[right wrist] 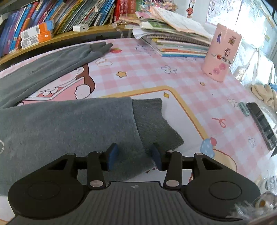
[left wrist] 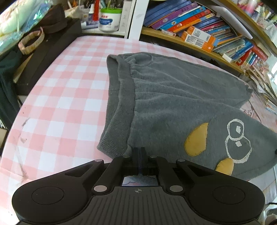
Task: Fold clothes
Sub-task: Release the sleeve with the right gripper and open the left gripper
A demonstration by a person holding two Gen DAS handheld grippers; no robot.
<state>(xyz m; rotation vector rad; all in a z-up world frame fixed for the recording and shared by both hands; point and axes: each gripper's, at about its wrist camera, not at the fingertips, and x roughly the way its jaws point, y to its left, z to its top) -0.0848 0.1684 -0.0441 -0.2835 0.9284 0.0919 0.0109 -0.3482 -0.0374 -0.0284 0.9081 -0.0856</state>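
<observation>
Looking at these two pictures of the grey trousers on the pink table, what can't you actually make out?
- Left wrist view: the fingers are shut at the grey trousers' waist edge; the gripper body hides what lies under them.
- Right wrist view: the trousers' upper part is cut off by the left edge.
- Book titles: too small and distorted.

Grey fleece trousers (left wrist: 173, 97), yellow patches, white outline print; pink-white checked tablecloth (left wrist: 57, 97); pink stickered box (right wrist: 221, 52).

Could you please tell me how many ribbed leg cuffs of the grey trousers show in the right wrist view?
2. One ribbed cuff lies near, just ahead of the right gripper; the other cuff lies far off, by the bookshelf. None seems hidden.
</observation>
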